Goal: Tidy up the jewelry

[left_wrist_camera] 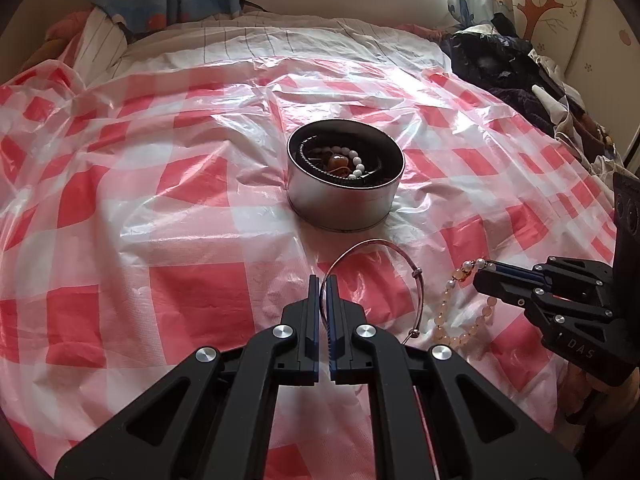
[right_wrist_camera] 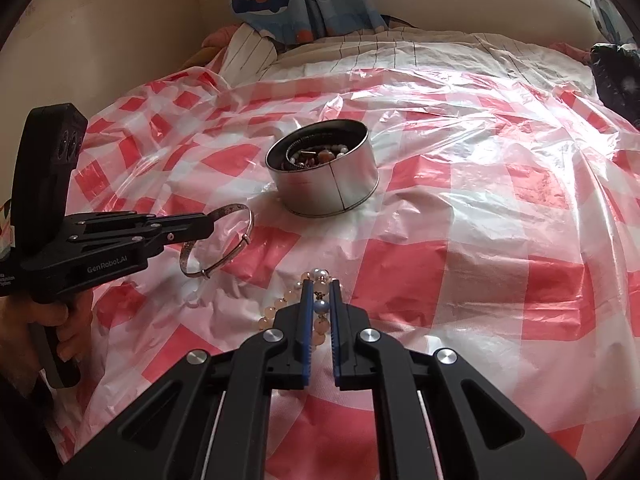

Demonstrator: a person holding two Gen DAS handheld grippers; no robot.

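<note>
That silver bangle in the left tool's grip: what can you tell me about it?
The silver bangle is a thin metal hoop, apparently an adjustable kind, with small sliding knots along its band. The left gripper is shut on its rim, so it stands tilted on edge, its low side at the red-checked plastic sheet. It sits in front of the round tin, apart from it, and beside the beaded bracelet.

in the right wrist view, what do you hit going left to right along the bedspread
left tool → silver bangle → bead bracelet gripped in the right tool; the round tin sits farther back.
</note>
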